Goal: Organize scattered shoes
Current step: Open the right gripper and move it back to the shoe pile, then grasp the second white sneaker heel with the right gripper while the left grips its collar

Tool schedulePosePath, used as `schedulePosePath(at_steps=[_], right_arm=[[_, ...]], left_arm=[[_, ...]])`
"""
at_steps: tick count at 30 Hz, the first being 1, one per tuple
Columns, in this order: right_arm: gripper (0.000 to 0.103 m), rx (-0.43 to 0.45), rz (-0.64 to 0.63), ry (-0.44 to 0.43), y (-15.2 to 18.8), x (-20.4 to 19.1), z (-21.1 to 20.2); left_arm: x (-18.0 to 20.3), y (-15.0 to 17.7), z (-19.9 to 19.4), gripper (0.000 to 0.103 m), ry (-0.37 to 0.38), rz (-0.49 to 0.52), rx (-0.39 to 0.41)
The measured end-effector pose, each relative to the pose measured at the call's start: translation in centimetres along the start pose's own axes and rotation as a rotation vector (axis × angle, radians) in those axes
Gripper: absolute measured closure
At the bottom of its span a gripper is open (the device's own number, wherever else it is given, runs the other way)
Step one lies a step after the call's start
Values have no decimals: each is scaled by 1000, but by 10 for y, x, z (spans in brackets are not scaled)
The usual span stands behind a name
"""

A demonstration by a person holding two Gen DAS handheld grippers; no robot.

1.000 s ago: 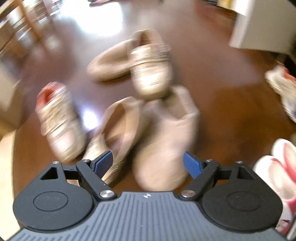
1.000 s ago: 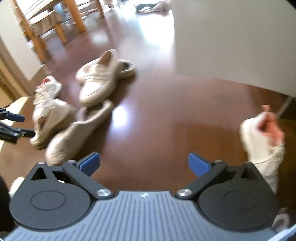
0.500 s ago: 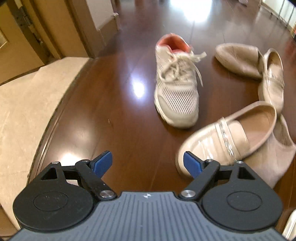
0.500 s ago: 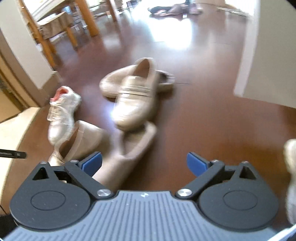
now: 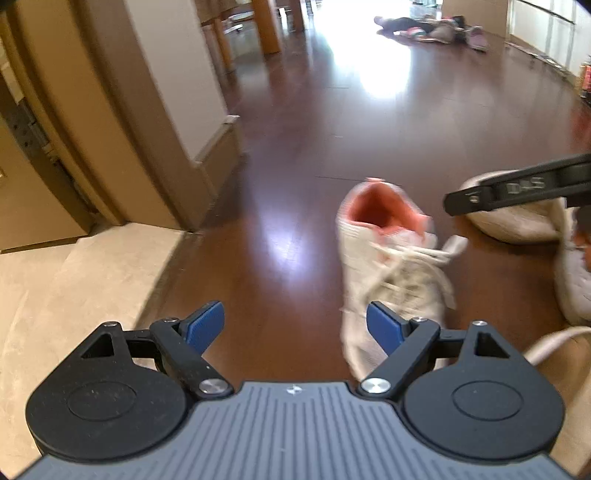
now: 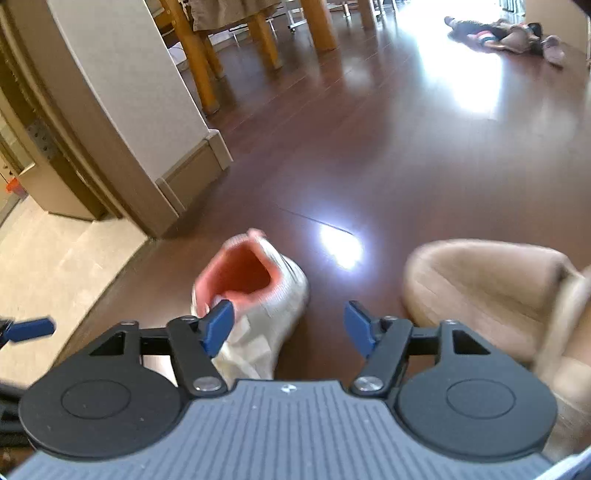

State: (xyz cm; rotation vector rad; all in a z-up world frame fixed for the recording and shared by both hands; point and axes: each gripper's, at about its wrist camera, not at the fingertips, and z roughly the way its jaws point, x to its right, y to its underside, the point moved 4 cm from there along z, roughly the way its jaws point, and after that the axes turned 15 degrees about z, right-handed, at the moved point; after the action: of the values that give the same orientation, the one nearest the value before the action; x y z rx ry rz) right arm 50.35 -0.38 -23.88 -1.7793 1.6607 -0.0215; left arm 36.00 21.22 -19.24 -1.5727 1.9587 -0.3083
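Dark, glossy wooden floor (image 5: 295,155) fills both views, meeting a pale stone step (image 5: 74,288) on the left beside a wall corner with a skirting board (image 6: 192,166); wooden table legs (image 6: 195,55) stand further back, and a heap of shoes (image 6: 509,35) lies far off in the glare. On the floor sits a white sneaker (image 5: 391,273) with a coral lining and loose laces, its heel opening facing away from the cameras. The left gripper (image 5: 295,326) hangs over bare floor with its blue pads spread wide and nothing between them; its right pad overlaps the sneaker's toe in the view, though contact cannot be told. The right gripper (image 6: 290,326) is above the same sneaker (image 6: 258,295), its jaws closing, the left pad at the sneaker's collar and the right pad over floor, not yet pressing on it. A beige loafer (image 6: 487,295) lies just to the right of the sneaker, blurred. One finger of the right gripper crosses the left wrist view above that loafer (image 5: 517,218).
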Motion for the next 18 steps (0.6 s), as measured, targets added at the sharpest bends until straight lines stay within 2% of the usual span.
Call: schedulePosePath(at_steps=[3,4,5,6,8,11,14,18], right_arm=[[42,-31,-9,61,-3,-7,50],[50,-42,-7,71,0,-6,58],[77,-43,1,72,2,-4,65],[77,-45,8,73,5,-2,73],[86,-25,16,68,9,1,75],[87,51,-28,-12,22,0,55],[87,143,-71,-28,36,-1,29],[87,219,-98,-57,44,0,-2]], left_arm=[[-14,-11,10,18,-14,7,29],[-18,-16,14,18,-13,-1,35],[-21,-21,17,18,-5,-13,42],[-23,-26,20,18,3,-25,48],[-25,-31,26,18,16,-37,53],[-24,-39,28,18,49,-42,82],[-13,-44,35,18,107,-5,74],[3,-48,40,18,101,35,87]])
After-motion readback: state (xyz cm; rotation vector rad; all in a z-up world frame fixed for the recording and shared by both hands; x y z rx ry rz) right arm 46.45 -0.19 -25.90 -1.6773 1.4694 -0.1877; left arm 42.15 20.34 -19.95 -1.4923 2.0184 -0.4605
